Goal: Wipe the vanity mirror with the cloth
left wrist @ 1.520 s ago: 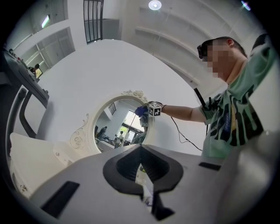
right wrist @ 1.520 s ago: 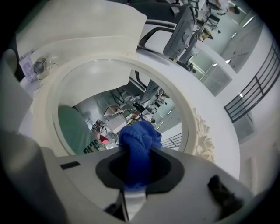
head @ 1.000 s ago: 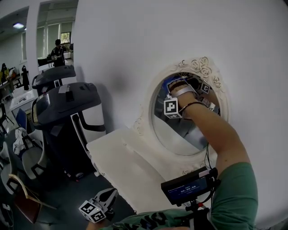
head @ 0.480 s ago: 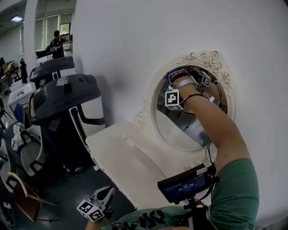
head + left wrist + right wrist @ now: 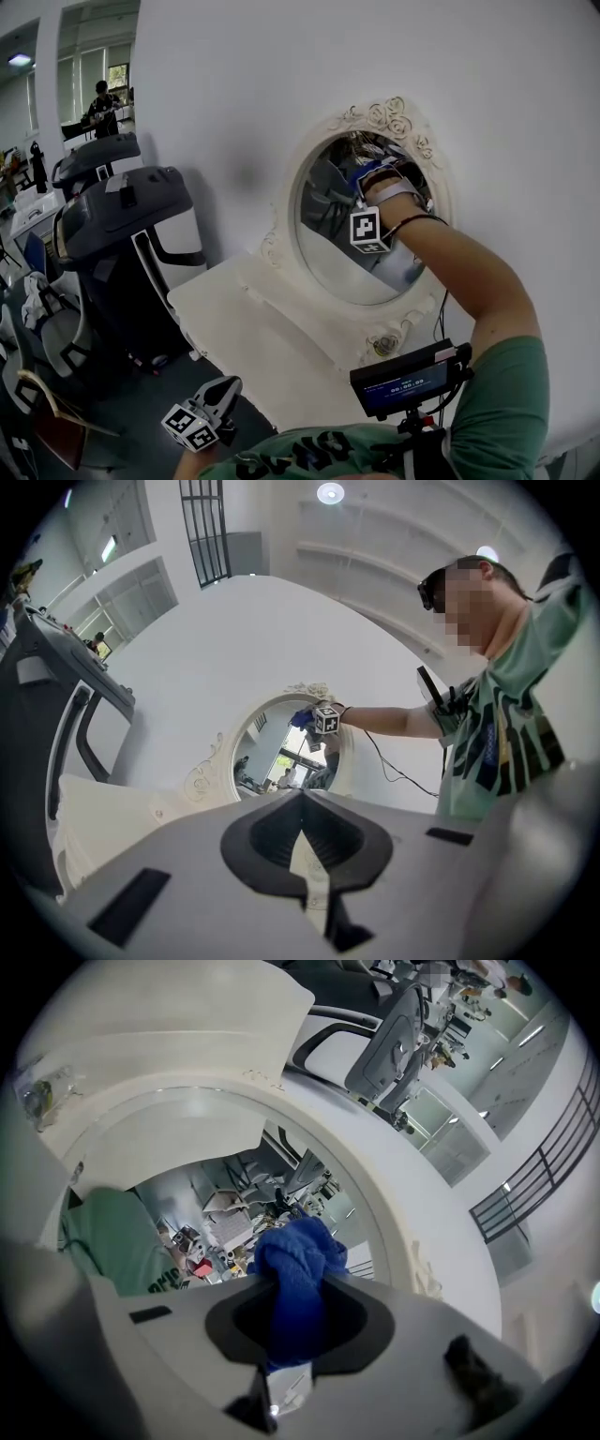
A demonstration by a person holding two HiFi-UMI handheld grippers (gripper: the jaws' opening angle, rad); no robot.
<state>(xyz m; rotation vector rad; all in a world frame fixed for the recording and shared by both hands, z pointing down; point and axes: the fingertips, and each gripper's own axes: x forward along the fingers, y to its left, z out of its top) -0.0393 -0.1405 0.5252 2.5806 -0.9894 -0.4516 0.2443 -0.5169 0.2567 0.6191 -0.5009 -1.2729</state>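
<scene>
In the head view, we see the vanity mirror (image 5: 330, 246), an oval glass in a white frame carved with roses along the top, standing at the far side of a white desk (image 5: 272, 349) against a plain white wall (image 5: 281, 75). The right hand-held gripper (image 5: 364, 176) reaches up to the upper right of the glass, with a blue cloth (image 5: 357, 171) at its tip against the mirror. The left hand-held gripper (image 5: 228, 384) hangs low and near us, off the desk's near edge. Dark machines (image 5: 122, 220) stand to the left, and a person (image 5: 100, 98) is far off in the room beyond.

In the left gripper view, we find its jaws drawn together with nothing between them. Past them we look up at the mirror, well apart from it.

In the right gripper view, the jaws are clenched on the cloth, a thick, nubbly bundle that bulges out past the tips. Its far end meets the glass, which reflects a cluttered room and a green shirt.
</scene>
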